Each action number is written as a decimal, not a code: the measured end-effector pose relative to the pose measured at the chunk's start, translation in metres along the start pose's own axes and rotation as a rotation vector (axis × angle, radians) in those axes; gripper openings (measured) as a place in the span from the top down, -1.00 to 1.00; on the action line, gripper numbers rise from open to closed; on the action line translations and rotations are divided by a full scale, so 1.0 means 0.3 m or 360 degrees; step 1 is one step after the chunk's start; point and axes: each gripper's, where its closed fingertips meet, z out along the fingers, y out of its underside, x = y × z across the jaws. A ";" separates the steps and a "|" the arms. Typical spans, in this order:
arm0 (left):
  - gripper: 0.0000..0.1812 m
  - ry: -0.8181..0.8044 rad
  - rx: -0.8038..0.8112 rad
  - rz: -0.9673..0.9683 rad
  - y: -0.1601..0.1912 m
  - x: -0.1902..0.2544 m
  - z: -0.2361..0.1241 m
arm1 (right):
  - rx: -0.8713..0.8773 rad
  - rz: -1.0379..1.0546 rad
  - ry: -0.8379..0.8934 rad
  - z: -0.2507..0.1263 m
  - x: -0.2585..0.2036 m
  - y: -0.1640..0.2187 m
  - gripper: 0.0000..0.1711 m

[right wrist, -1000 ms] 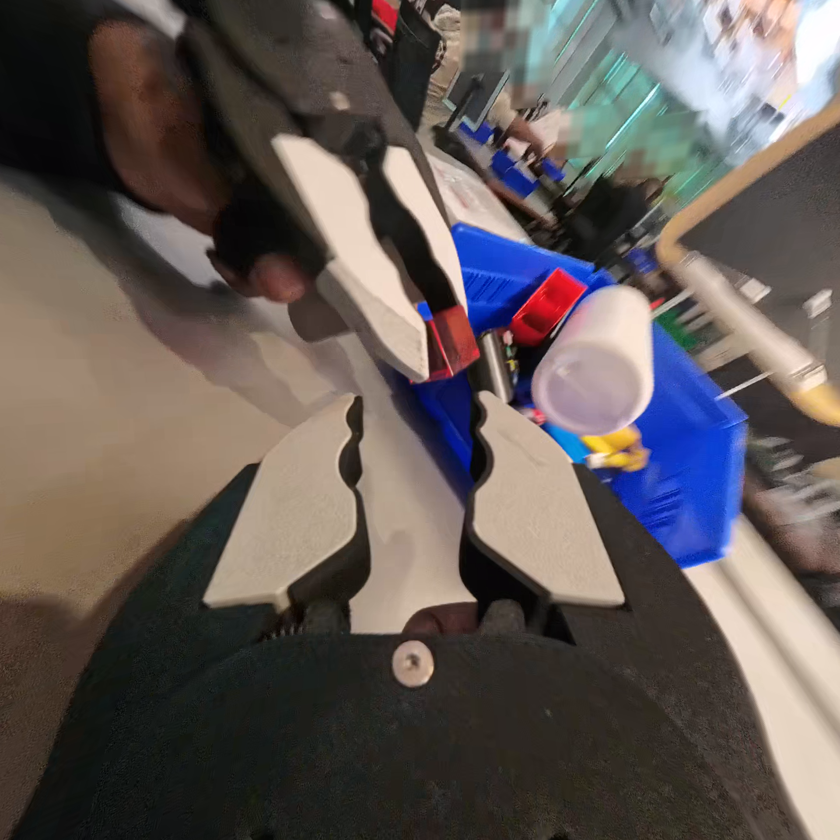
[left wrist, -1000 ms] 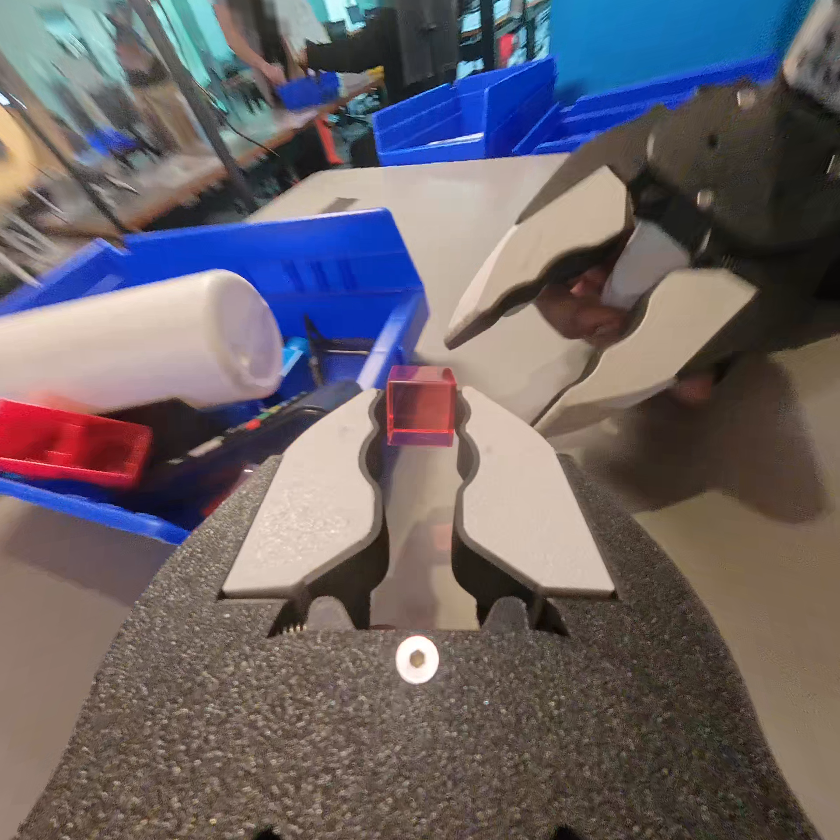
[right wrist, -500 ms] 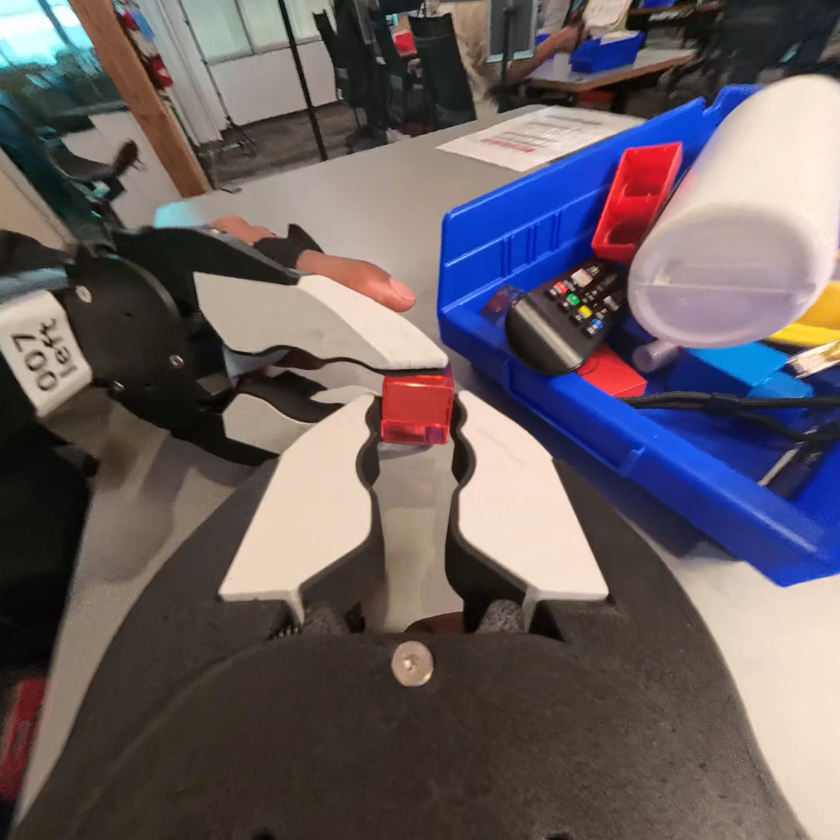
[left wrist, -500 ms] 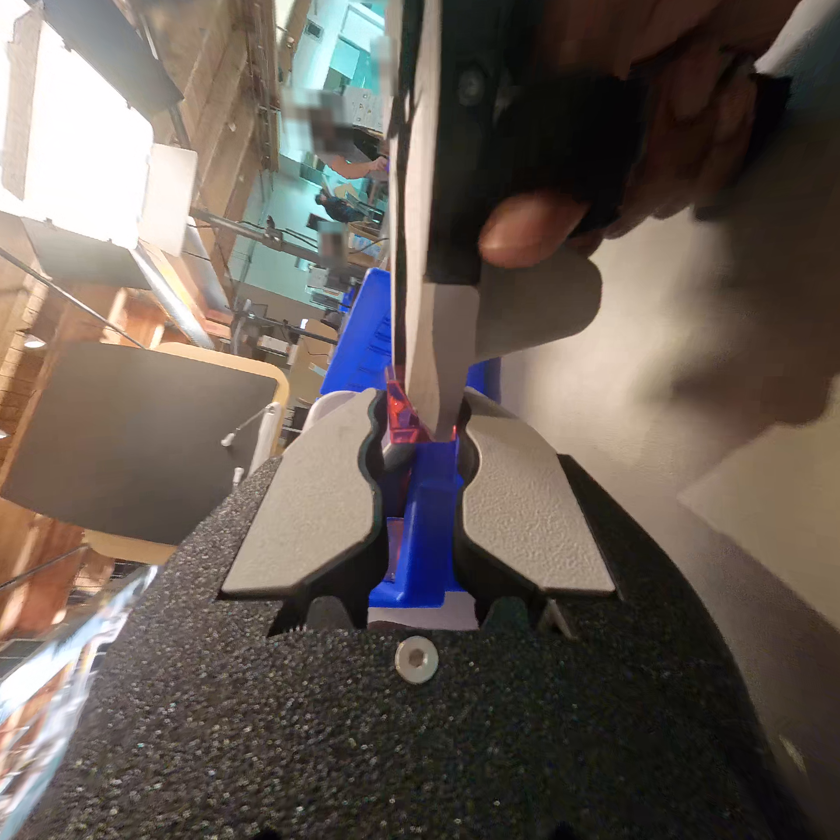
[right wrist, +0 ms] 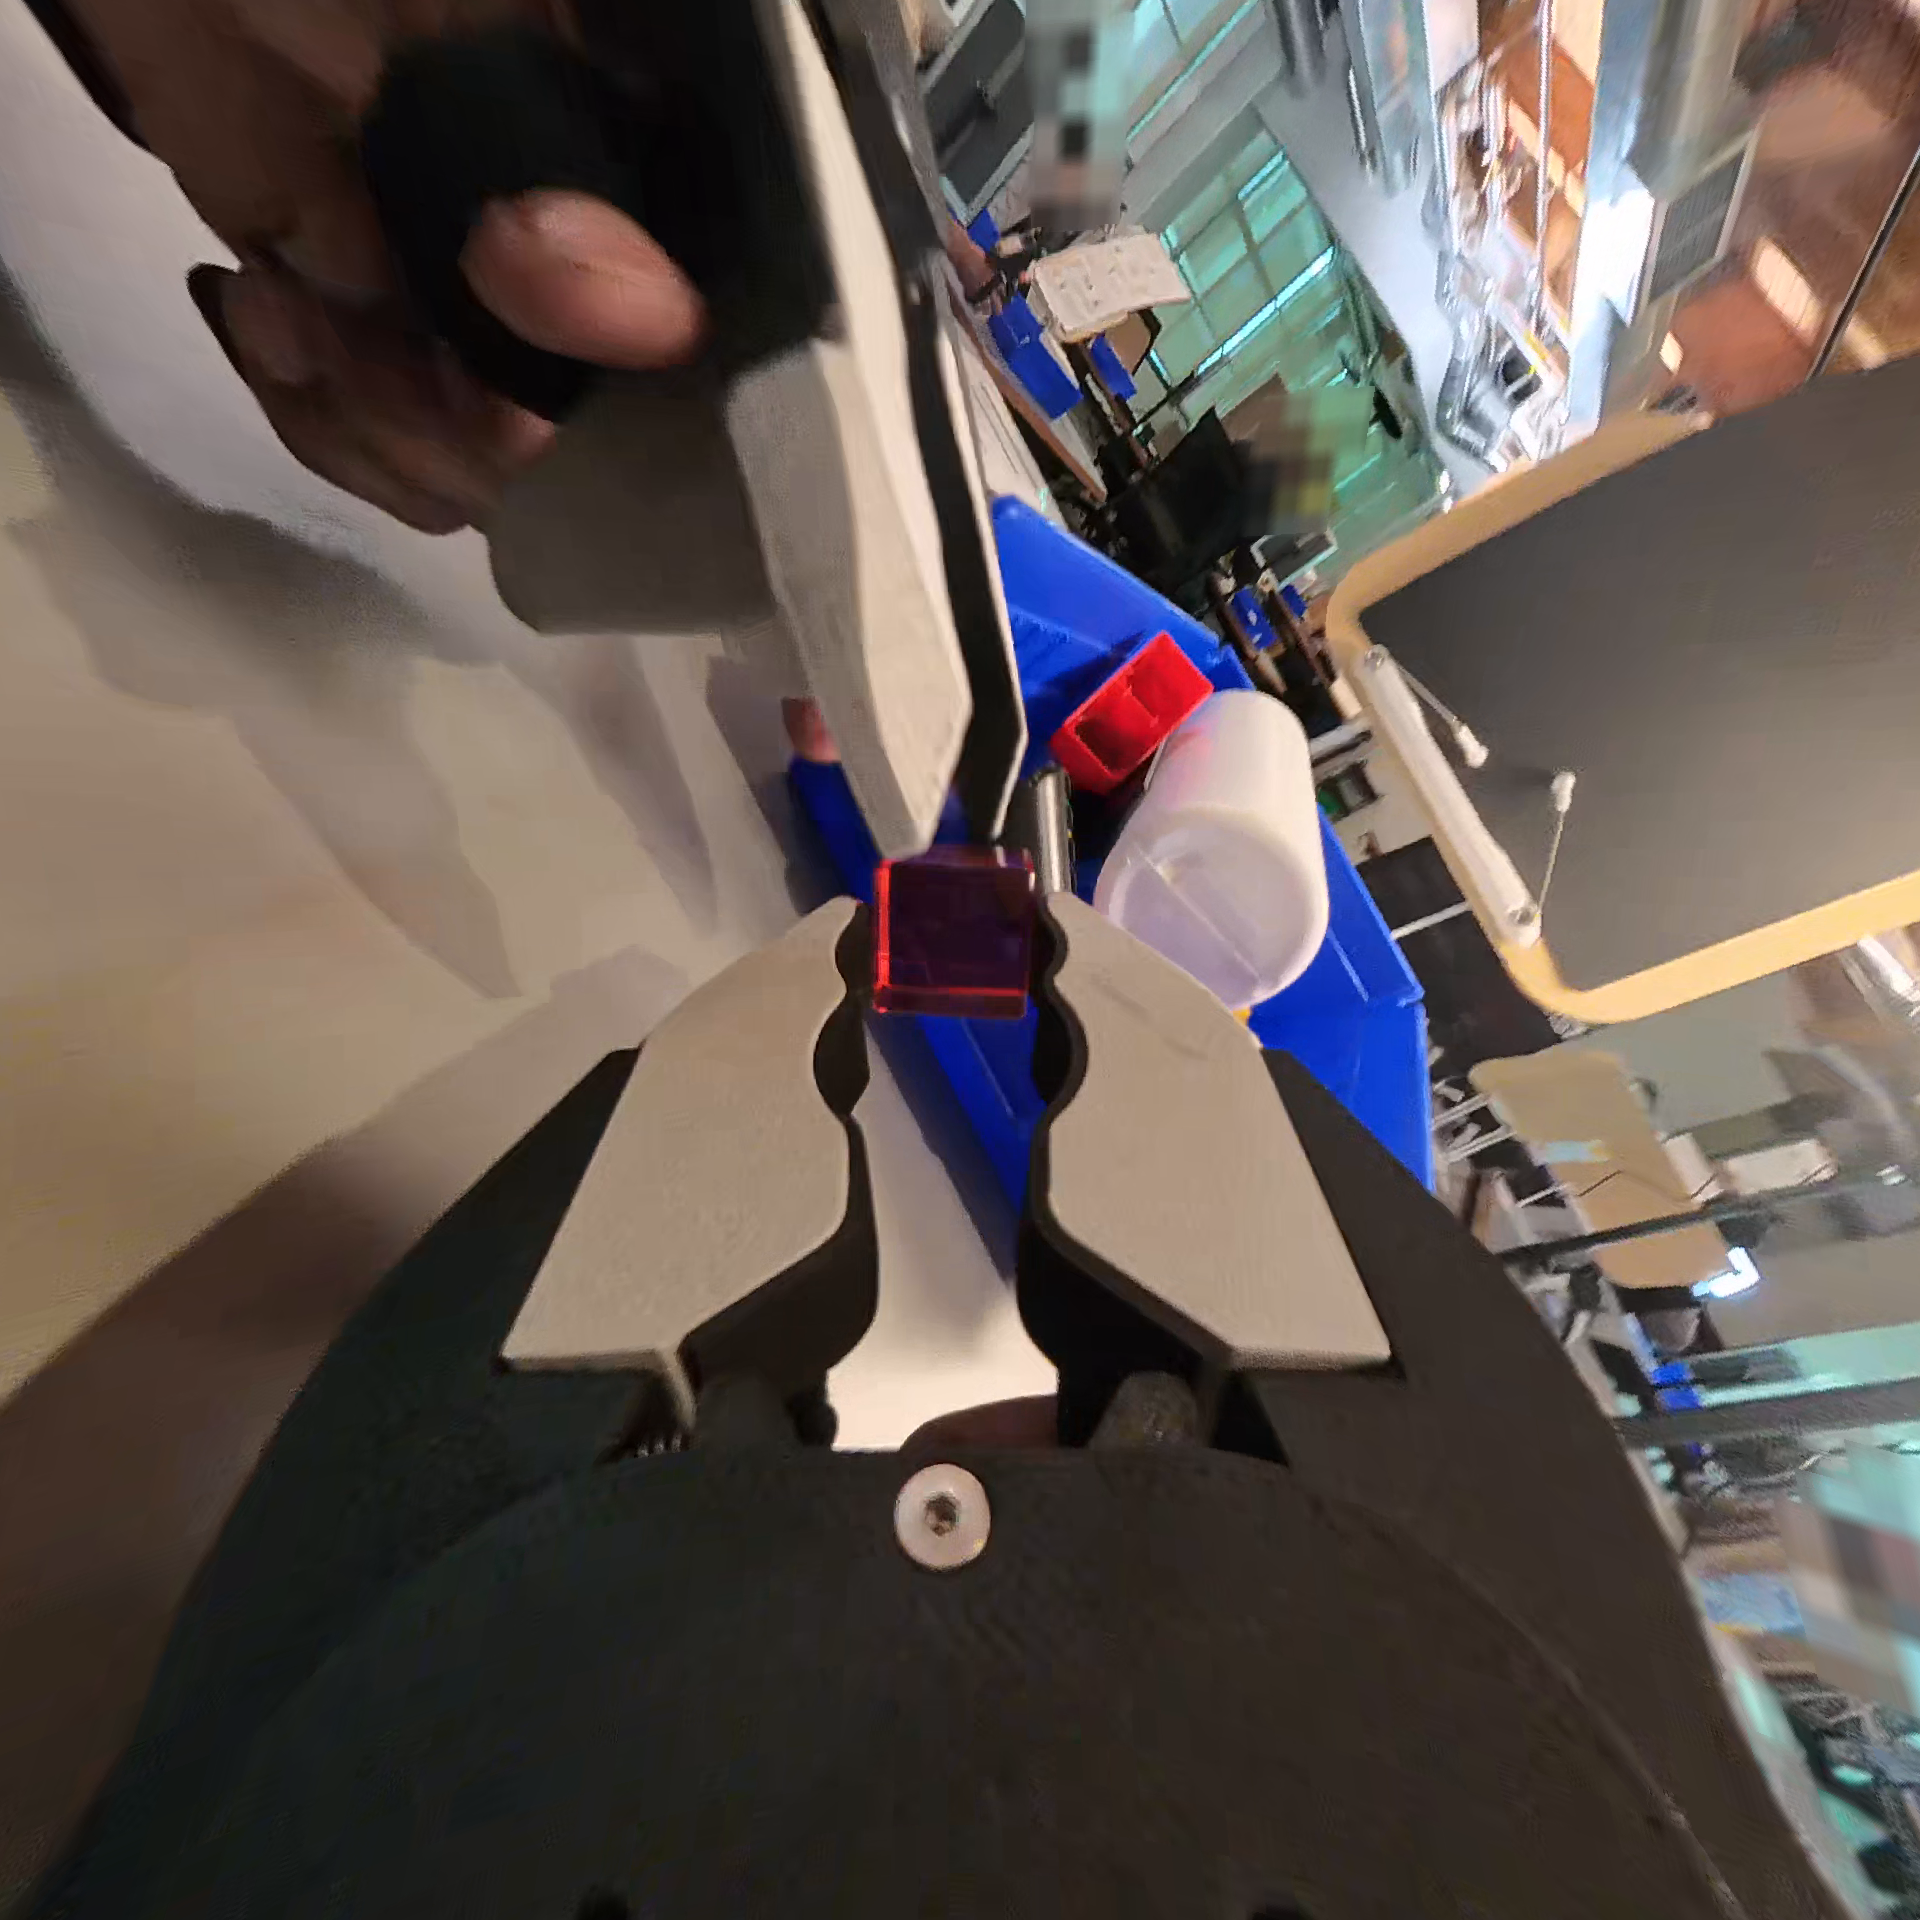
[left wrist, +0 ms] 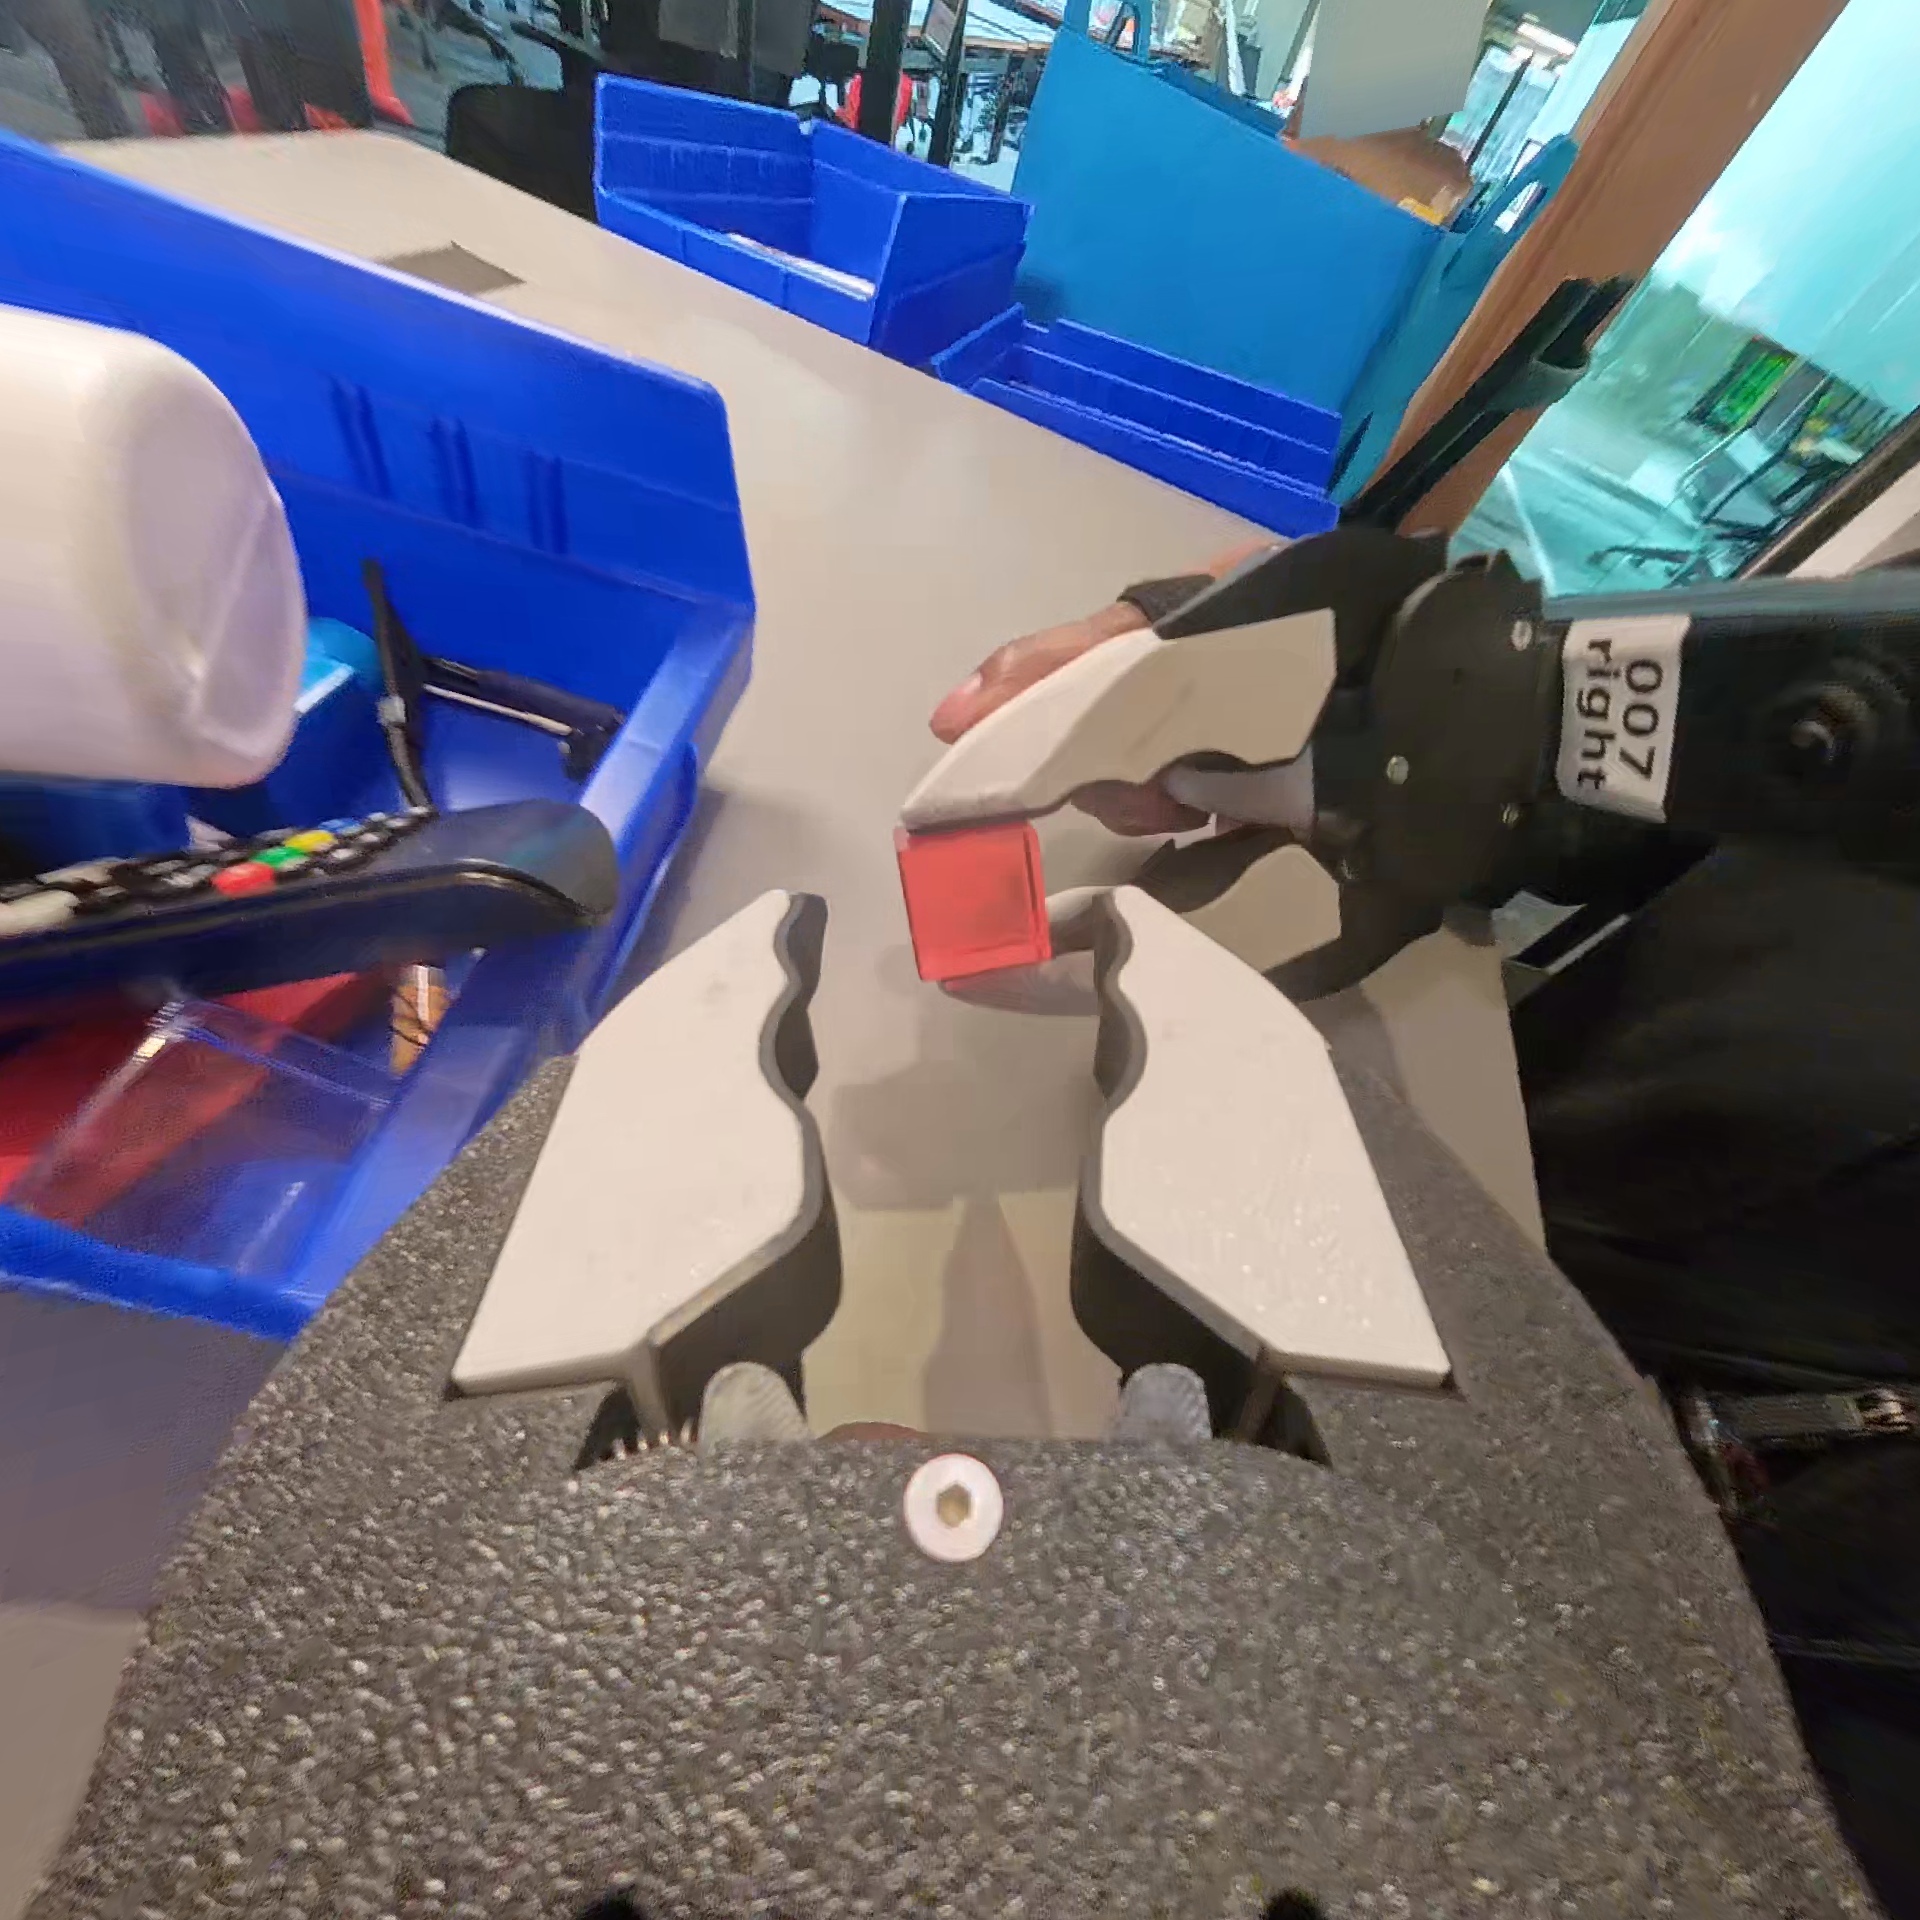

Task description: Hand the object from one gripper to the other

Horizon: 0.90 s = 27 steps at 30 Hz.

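Handover seems done: right tongs pinch the red cube at frame centre, left tongs spread, next should retreat.

A: Right gripper has the translucent red cube pinched at its fingertips, both pads touching its sides!

B: And the left gripper comes in from above, spread apart, its tips just over the cube's far edge.

A: Behind them, a blue bin on the grey table.

B: A white cylinder and a red tray poke out of it.
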 end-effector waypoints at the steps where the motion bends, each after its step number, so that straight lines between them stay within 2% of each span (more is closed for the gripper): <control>1: 0.43 0.0015 -0.0009 -0.0026 0.008 0.006 0.009 | 0.0021 -0.0046 0.0000 -0.002 -0.010 -0.011 0.67; 2: 0.45 0.0021 -0.0018 -0.0038 0.016 0.012 0.018 | 0.0038 -0.0091 -0.0002 -0.003 -0.020 -0.020 0.67; 4: 0.68 -0.0007 -0.0028 0.0011 0.031 0.015 0.029 | 0.0040 -0.0150 0.0001 -0.002 -0.033 -0.024 0.68; 7: 0.69 -0.0206 -0.0025 0.0267 0.028 -0.022 0.023 | 0.0026 -0.0052 -0.0049 -0.001 -0.032 -0.009 0.67; 10: 0.69 -0.0548 -0.0013 0.0669 -0.006 -0.084 -0.010 | 0.0021 0.0285 -0.0176 -0.002 -0.016 0.008 0.59; 14: 0.69 -0.0909 -0.0027 0.1282 -0.045 -0.100 -0.036 | 0.0068 0.0941 -0.0451 -0.007 -0.005 0.001 0.51; 17: 0.69 -0.0995 -0.0046 0.1686 -0.044 -0.060 -0.018 | 0.0135 0.1407 -0.0635 -0.013 0.008 -0.021 0.48; 19: 0.69 -0.0996 -0.0036 0.1839 -0.037 -0.030 -0.004 | 0.0157 0.1599 -0.0732 -0.016 0.009 -0.031 0.45; 22: 0.69 -0.0973 -0.0026 0.2008 -0.025 0.003 0.014 | 0.0148 0.1708 -0.0841 -0.019 -0.013 -0.043 0.42; 25: 0.69 -0.0977 -0.0054 0.2075 -0.013 0.001 0.021 | 0.0089 0.1604 -0.0798 -0.010 -0.032 -0.028 0.68; 27: 0.69 -0.0954 -0.0069 0.1987 -0.010 -0.013 0.019 | 0.0073 0.1421 -0.0664 -0.004 -0.018 -0.014 0.68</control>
